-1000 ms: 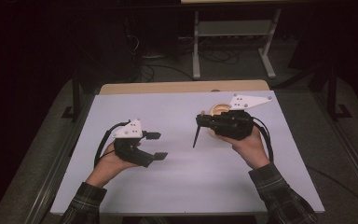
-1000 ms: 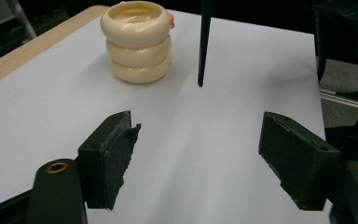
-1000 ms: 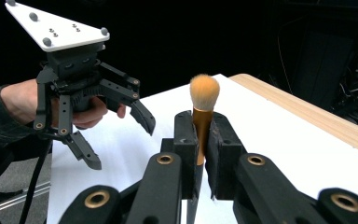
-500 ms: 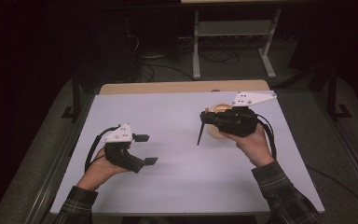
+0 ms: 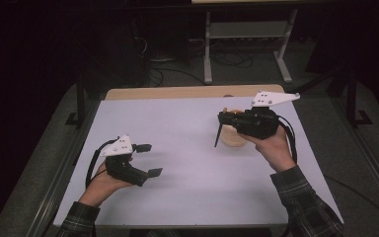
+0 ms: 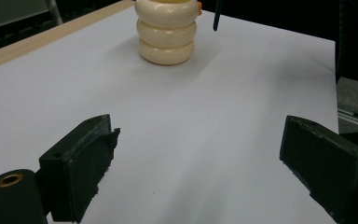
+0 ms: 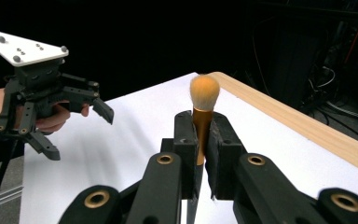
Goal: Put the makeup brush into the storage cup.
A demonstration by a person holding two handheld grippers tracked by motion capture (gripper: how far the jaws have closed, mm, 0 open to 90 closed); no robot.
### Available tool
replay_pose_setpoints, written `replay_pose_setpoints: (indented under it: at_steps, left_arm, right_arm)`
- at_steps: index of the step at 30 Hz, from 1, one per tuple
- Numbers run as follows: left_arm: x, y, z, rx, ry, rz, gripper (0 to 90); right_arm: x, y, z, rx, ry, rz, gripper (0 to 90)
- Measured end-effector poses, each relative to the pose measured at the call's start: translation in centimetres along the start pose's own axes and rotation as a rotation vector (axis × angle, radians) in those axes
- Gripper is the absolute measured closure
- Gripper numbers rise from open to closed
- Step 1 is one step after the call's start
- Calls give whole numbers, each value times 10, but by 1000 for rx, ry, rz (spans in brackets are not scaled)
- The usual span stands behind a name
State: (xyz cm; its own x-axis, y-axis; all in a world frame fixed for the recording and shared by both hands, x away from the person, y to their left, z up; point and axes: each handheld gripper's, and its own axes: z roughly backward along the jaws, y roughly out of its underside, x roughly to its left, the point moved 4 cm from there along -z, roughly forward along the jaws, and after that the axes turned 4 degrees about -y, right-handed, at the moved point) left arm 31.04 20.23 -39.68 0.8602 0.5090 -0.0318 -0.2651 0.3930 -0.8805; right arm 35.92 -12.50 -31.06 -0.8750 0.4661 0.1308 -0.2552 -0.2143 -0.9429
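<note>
**Brush clamped in the right gripper above the ringed holder**

A makeup brush is gripped by the right gripper, whose jaws are pressed together on the brush's orange ferrule, with the pale bristle head standing above the pads. In the high view the right gripper is held over the far right part of the white table, and the brush's dark handle is seen slanting down towards the tabletop. Directly beneath and behind the gripper stands a cream ringed holder, made of three stacked rounded tiers; in the left gripper view the holder is seen upright on the table, with the tip of the dark handle just beside it at the right.

The left gripper is held low at the near left of the table, well apart from the holder. Its jaws have just been opening and are now spread wide, with nothing between them but bare tabletop.
</note>
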Motion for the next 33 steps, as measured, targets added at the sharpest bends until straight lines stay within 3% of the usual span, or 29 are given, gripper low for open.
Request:
replay_pose_setpoints:
  at_steps: [33]
  left_arm:
    - [8, 13, 13, 5, -36, 28, 89]
  right_arm:
    - [-53, -29, 11, 14, 151, -1, 829]
